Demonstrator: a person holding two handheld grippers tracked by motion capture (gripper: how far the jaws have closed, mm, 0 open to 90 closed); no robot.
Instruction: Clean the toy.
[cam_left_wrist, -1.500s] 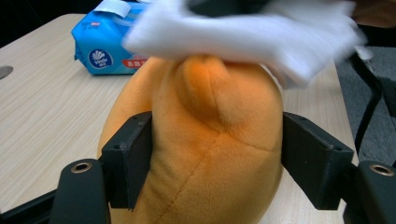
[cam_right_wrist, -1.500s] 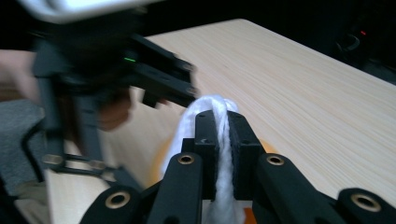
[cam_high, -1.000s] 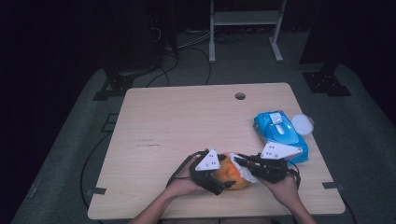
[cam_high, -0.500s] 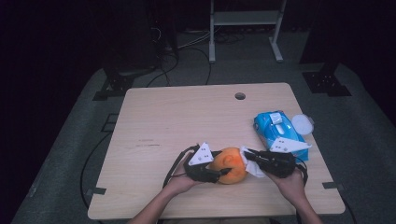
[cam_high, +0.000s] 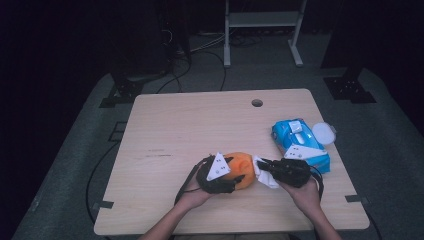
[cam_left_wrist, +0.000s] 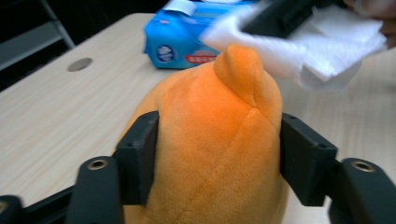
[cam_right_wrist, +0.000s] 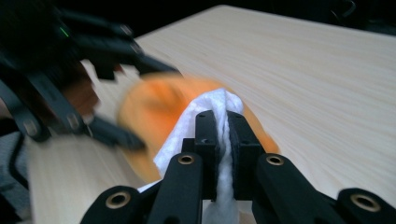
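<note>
Crowding the orange plush toy (cam_high: 241, 167), white wipe (cam_high: 264, 172), blue wipe pack (cam_high: 299, 144) just beyond

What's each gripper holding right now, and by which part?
Left gripper clamps the orange plush toy across its sides. Right gripper pinches the white wipe by a bunched fold.

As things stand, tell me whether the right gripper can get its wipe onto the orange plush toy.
Probably yes. The right gripper, shut on the white wipe, sits right beside the orange plush toy, which the left gripper clamps by its sides, leaving the near face bare.
</note>
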